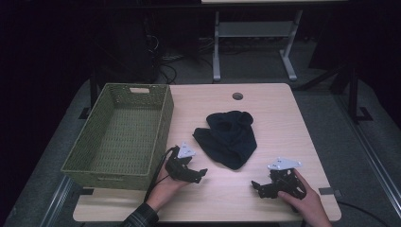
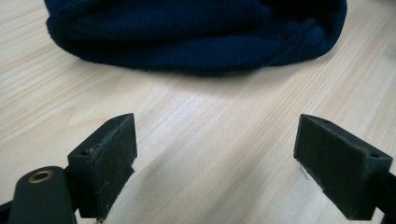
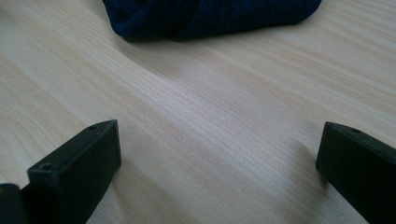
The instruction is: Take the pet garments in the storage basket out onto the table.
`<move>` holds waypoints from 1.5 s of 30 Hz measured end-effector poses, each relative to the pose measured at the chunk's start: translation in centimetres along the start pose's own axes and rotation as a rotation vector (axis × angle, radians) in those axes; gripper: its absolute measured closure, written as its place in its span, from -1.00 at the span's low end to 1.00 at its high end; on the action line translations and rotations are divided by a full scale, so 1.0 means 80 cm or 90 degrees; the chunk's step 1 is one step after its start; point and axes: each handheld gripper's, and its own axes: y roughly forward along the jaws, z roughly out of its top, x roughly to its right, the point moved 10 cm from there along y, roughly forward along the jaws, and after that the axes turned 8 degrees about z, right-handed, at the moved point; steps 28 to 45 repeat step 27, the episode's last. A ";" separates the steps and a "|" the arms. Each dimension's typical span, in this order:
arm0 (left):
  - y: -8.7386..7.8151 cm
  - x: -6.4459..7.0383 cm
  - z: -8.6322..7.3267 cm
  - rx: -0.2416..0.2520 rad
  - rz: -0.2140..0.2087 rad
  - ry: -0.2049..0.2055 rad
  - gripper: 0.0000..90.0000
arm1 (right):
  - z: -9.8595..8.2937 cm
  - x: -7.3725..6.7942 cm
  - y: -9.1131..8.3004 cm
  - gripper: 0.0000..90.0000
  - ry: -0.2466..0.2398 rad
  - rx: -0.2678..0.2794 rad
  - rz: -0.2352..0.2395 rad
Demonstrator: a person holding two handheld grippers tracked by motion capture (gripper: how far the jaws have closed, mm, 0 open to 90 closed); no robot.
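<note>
Ahead of both sets of jaws lies the dark cloth (image 1: 228, 138) (crumpled, untouched) on the surface (image 1: 279, 113). The left gripper (image 1: 200, 173) is released. So is the right gripper (image 1: 256, 185).

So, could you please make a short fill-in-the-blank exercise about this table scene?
1. The dark blue cloth lies crumpled on the wooden ____.
2. The green woven basket stands to the ____ of the cloth in the high view.
3. The left gripper and the right gripper both have their jaws ____.
4. Inside, the basket is ____.

Missing words: table; left; open; empty
</note>
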 end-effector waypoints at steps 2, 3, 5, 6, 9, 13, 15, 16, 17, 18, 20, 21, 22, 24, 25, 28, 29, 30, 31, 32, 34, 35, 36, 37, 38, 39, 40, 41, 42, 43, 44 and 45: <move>0.001 0.002 -0.001 0.001 0.003 0.004 -0.72 | 0.000 0.000 0.000 -1.00 0.000 0.000 0.000; 0.001 0.002 -0.003 -0.002 0.001 0.008 -0.72 | 0.000 0.000 0.000 -1.00 0.000 0.000 0.000; 0.003 0.004 -0.005 -0.002 0.003 0.008 -0.72 | 0.000 0.000 0.000 -1.00 0.000 0.000 0.000; 0.004 0.004 -0.007 -0.002 0.005 0.009 -0.72 | 0.000 0.000 0.000 -1.00 0.000 0.000 0.000; 0.006 0.005 -0.010 -0.007 0.010 0.013 -0.72 | 0.000 0.000 0.000 -1.00 0.000 0.000 0.000; 0.011 0.007 -0.015 -0.014 0.010 0.018 -0.72 | 0.000 0.000 0.000 -1.00 0.000 0.000 0.000; 0.013 0.008 -0.017 -0.018 0.009 0.020 -0.72 | 0.000 0.000 0.000 -1.00 0.000 0.000 0.000; 0.014 0.008 -0.018 -0.014 0.011 0.021 -0.72 | 0.000 0.000 0.000 -1.00 0.000 0.000 0.000; 0.014 0.008 -0.018 -0.014 0.012 0.026 -0.72 | 0.000 0.000 0.000 -1.00 0.000 0.000 0.000; 0.014 0.008 -0.018 -0.012 0.013 0.028 -0.72 | 0.000 0.000 0.000 -1.00 0.000 0.000 0.000; 0.014 0.009 -0.019 -0.008 0.015 0.032 -0.72 | 0.000 0.000 0.000 -1.00 0.000 0.000 0.000; 0.015 0.009 -0.019 -0.008 0.016 0.033 -0.72 | 0.000 0.000 0.000 -1.00 0.000 0.000 0.000; 0.015 0.009 -0.019 -0.008 0.017 0.033 -0.72 | 0.000 0.000 0.000 -1.00 0.001 0.000 0.000; 0.015 0.009 -0.019 -0.008 0.016 0.033 -0.72 | 0.000 0.000 0.000 -1.00 0.000 0.000 0.000; 0.015 0.009 -0.019 -0.008 0.016 0.032 -0.72 | 0.000 0.000 0.000 -1.00 0.000 0.000 0.000; 0.015 0.009 -0.019 -0.007 0.017 0.030 -0.72 | 0.000 0.000 0.000 -1.00 0.001 0.000 0.000; 0.015 0.009 -0.019 -0.007 0.017 0.030 -0.72 | 0.000 0.000 0.000 -1.00 0.001 0.000 0.000; 0.015 0.009 -0.019 -0.007 0.017 0.030 -0.72 | 0.000 0.000 0.000 -1.00 0.001 0.000 0.000; 0.015 0.009 -0.019 -0.007 0.017 0.030 -0.72 | 0.000 0.000 0.000 -1.00 0.001 0.000 0.000; 0.015 0.009 -0.019 -0.007 0.017 0.030 -0.72 | 0.000 0.000 0.000 -1.00 0.001 0.000 0.000; 0.015 0.009 -0.019 -0.007 0.017 0.030 -0.72 | 0.000 0.000 0.000 -1.00 0.001 0.000 0.000; 0.015 0.009 -0.019 -0.007 0.017 0.030 -0.72 | 0.000 0.000 0.000 -1.00 0.001 0.000 0.000; 0.015 0.009 -0.019 -0.007 0.017 0.030 -0.72 | 0.000 0.000 0.000 -1.00 0.001 0.000 0.000; 0.015 0.009 -0.019 -0.007 0.017 0.030 -0.72 | 0.000 0.000 0.000 -1.00 0.001 0.000 0.000; 0.015 0.009 -0.019 -0.007 0.017 0.030 -0.72 | 0.000 0.000 0.000 -1.00 0.001 0.000 0.000; 0.015 0.009 -0.019 -0.007 0.017 0.030 -0.72 | 0.000 0.000 0.000 -1.00 0.001 0.000 0.000; 0.015 0.009 -0.019 -0.007 0.017 0.030 -0.72 | 0.000 0.000 0.000 -1.00 0.001 0.000 0.000; 0.015 0.009 -0.019 -0.007 0.017 0.030 -0.72 | 0.000 0.000 0.000 -1.00 0.001 0.000 0.000; 0.015 0.009 -0.019 -0.007 0.017 0.030 -0.72 | 0.000 0.000 0.000 -1.00 0.001 0.000 0.000; 0.015 0.009 -0.019 -0.007 0.017 0.030 -0.72 | 0.000 0.000 0.000 -1.00 0.001 0.000 0.000; 0.015 0.009 -0.019 -0.007 0.017 0.030 -0.72 | 0.000 0.000 0.000 -1.00 0.001 0.000 0.000; 0.015 0.009 -0.019 -0.007 0.017 0.030 -0.72 | 0.000 0.000 0.000 -1.00 0.001 0.000 0.000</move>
